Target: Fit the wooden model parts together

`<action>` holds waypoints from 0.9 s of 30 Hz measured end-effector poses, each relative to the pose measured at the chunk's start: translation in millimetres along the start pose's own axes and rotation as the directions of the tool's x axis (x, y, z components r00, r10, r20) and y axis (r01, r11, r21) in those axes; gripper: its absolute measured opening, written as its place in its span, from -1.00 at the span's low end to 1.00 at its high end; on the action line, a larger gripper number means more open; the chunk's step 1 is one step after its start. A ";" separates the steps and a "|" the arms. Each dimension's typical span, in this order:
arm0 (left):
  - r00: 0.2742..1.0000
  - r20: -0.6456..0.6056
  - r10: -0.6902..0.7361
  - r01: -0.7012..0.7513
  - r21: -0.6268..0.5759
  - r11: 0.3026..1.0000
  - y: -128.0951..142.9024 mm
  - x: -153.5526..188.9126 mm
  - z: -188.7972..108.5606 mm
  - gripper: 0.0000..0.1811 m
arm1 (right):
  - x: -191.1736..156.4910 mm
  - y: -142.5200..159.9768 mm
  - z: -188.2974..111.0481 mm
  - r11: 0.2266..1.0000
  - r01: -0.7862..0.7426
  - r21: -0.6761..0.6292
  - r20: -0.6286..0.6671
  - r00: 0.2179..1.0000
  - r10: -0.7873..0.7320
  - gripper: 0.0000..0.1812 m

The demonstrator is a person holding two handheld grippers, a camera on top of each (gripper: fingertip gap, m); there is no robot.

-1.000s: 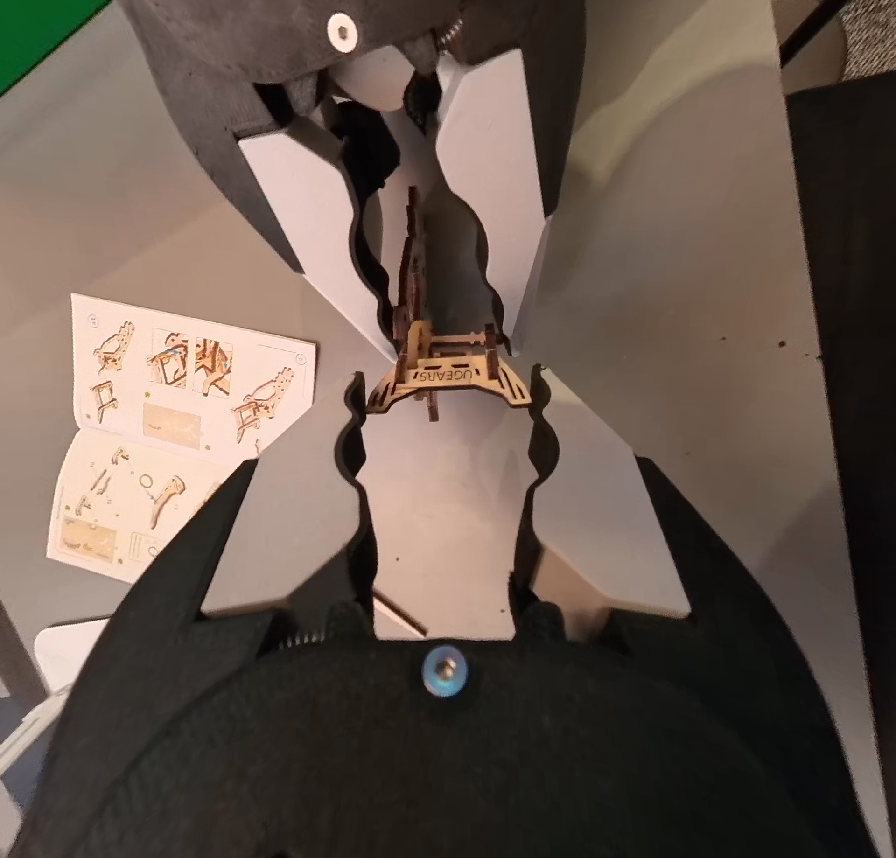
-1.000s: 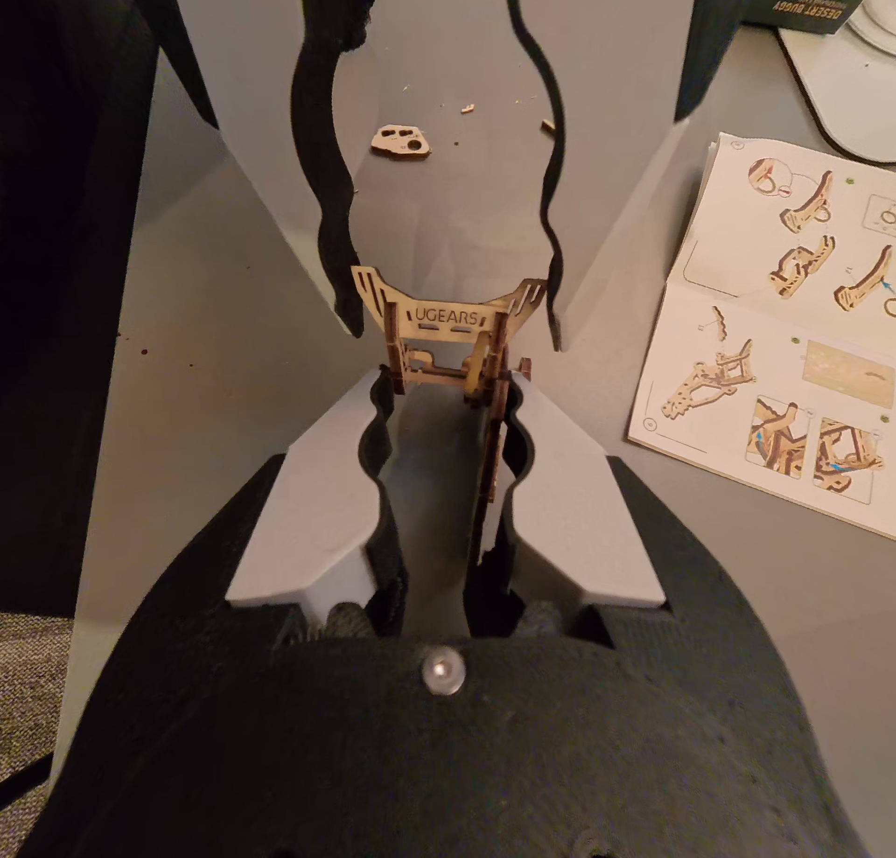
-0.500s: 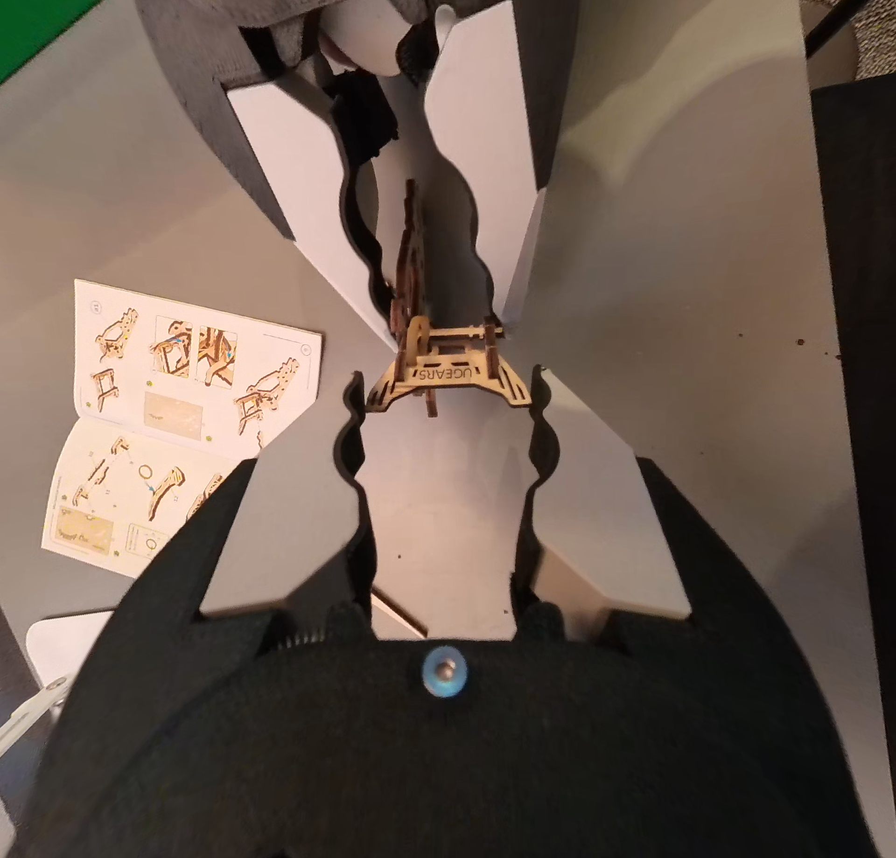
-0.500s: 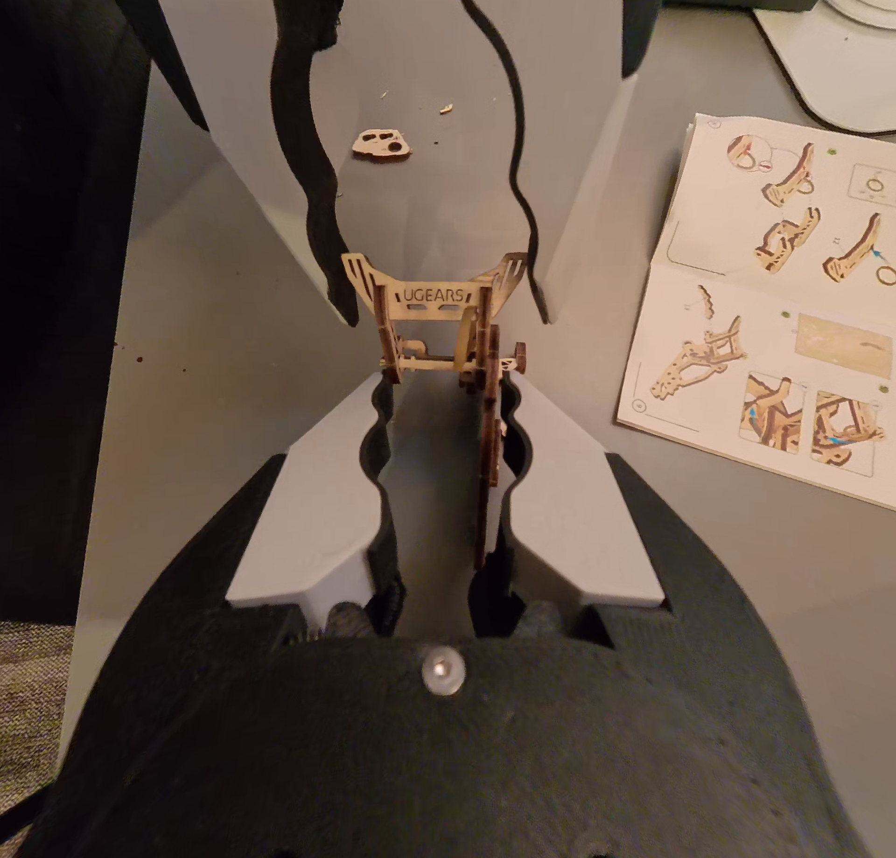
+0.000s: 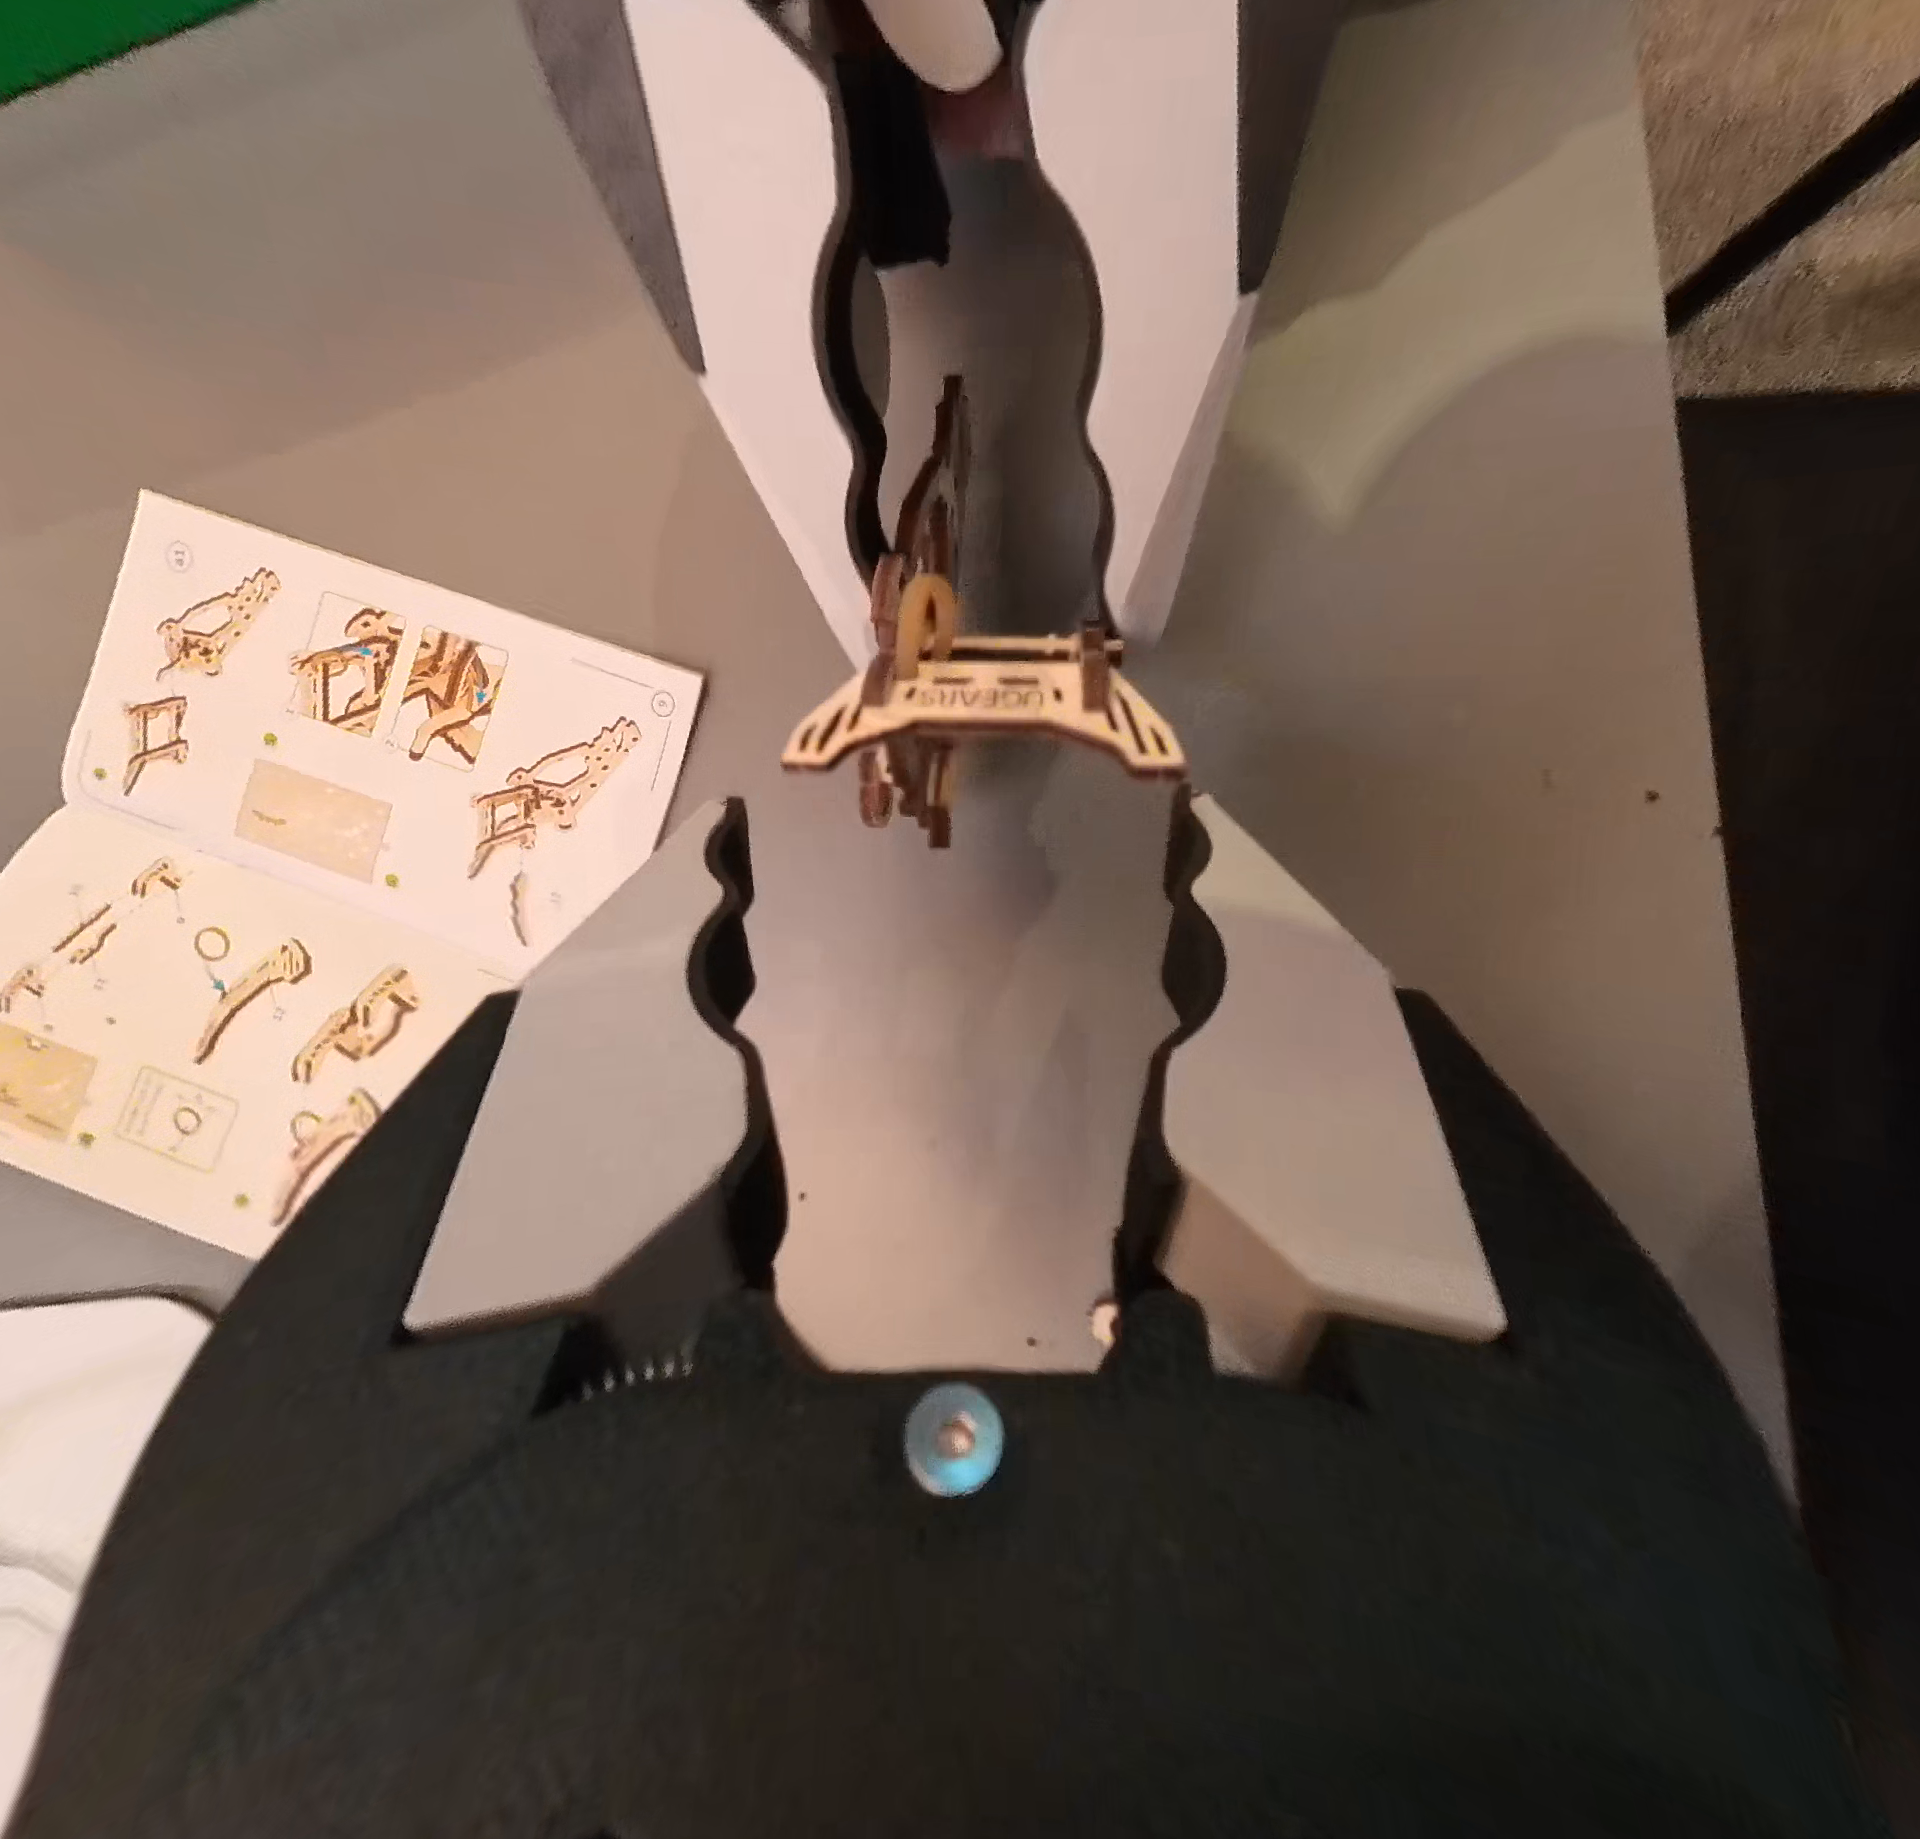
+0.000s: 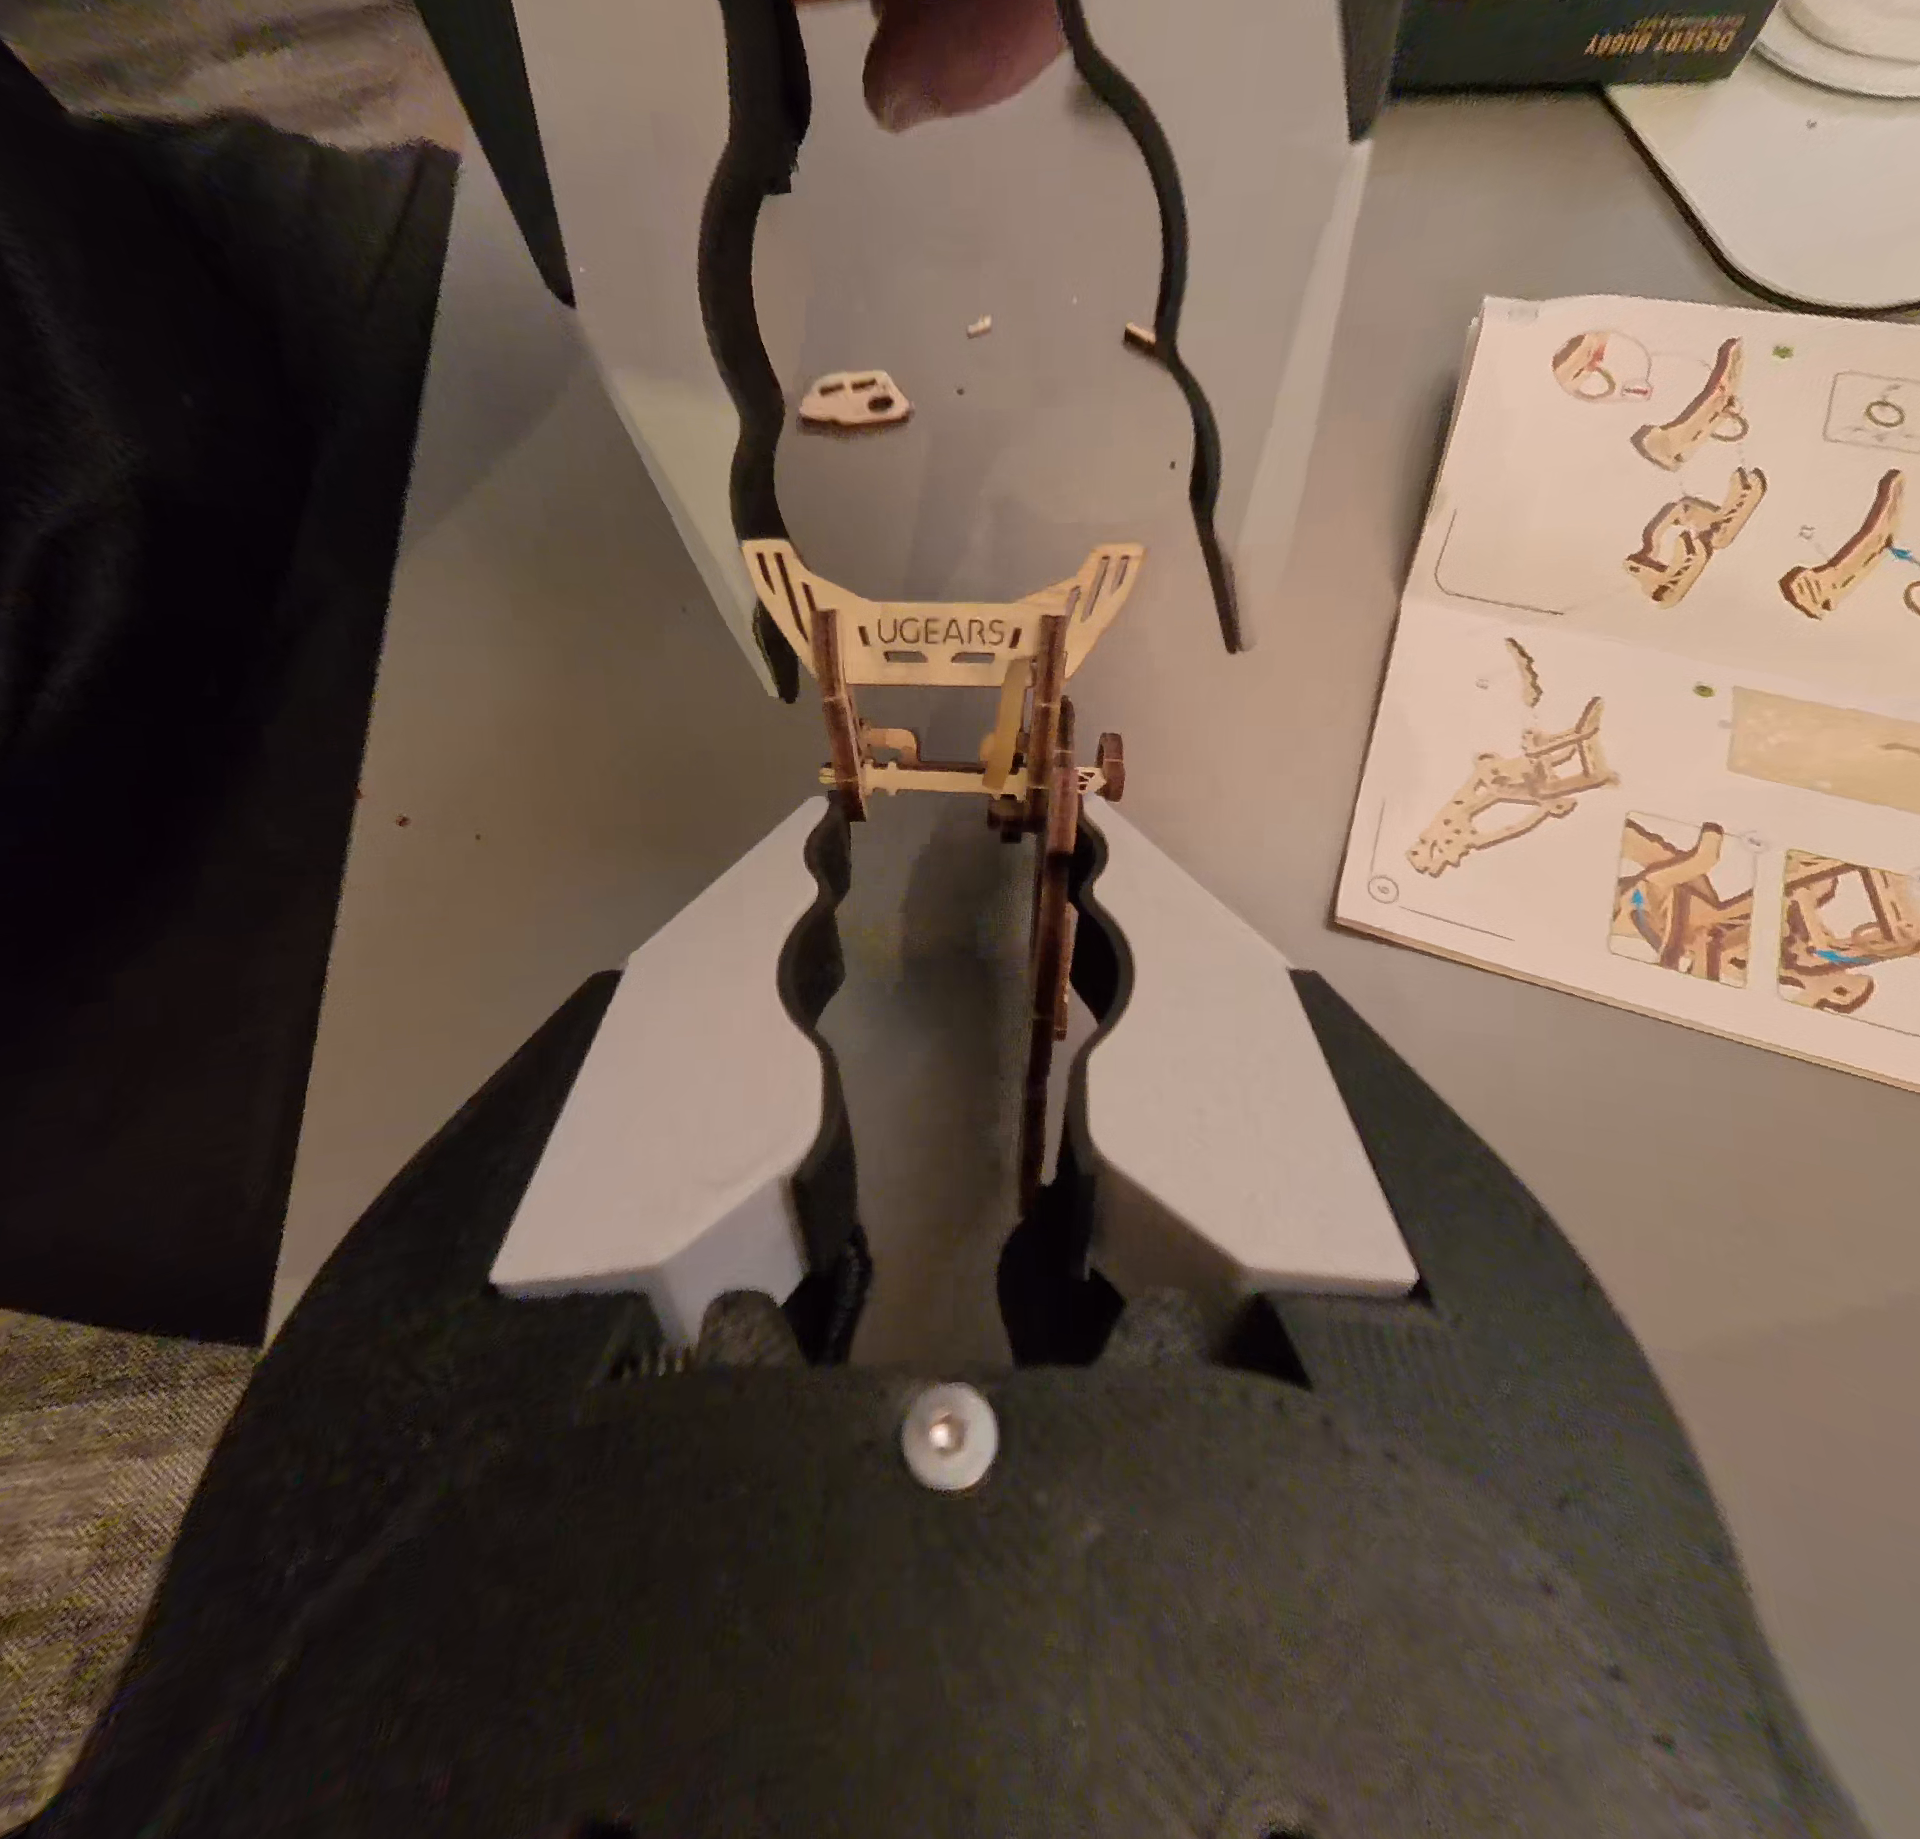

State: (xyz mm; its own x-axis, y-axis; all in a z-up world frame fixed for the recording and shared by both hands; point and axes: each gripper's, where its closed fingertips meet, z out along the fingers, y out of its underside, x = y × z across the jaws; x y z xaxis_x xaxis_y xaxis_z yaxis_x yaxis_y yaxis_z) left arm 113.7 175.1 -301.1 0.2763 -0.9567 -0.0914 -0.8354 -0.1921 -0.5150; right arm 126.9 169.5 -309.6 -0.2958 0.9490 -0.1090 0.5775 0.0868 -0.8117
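Grippers: two, tip to tip over grey table (image 5: 364, 355). One wooden model (image 5: 977, 709), laser-cut pale ply with dark burnt edges, in the air between them. One open instruction booklet (image 5: 343, 854), one loose flat wooden piece (image 6: 857, 402), two tiny wood scraps (image 6: 1138, 337), one dark box (image 6: 1590, 13). Left gripper (image 5: 956, 813): jaws spread wide, tips at the ends of the model's curved slotted crossbar; contact unclear. Right gripper (image 6: 961, 823): jaws partly closed, tips flanking the model's frame, long flat side strip lying against one wavy black pad; firm grip not certain. Finger bodies smooth grey, housings rough black.
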 end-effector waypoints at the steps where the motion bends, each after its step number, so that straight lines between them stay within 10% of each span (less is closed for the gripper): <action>1: 1.000 0.003 -0.022 0.022 0.022 1.000 -0.8 -0.7 -3.7 -0.14 | -0.9 -3.2 -3.0 1.000 -0.011 0.024 0.015 1.000 0.011 -0.58; 13: 0.958 -0.079 -0.275 0.277 0.504 0.818 -43.4 2.2 -59.5 -0.51 | -20.0 -86.7 -60.4 0.844 -0.285 0.455 0.405 0.910 0.089 -0.58; 27: 0.930 -0.050 -0.364 0.275 0.752 0.599 -60.4 15.5 -156.7 -0.80 | -53.8 -178.9 -74.8 0.803 -0.335 0.493 0.535 0.844 0.024 -0.54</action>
State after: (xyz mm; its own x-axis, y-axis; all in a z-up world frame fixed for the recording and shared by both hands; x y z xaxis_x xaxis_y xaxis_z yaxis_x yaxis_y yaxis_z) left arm 94.0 137.6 -137.9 0.5370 -0.8310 0.1450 -0.0669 -0.2134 -0.9747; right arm 96.5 125.6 -115.6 -0.6431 0.6413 -0.4184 0.1876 -0.3978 -0.8981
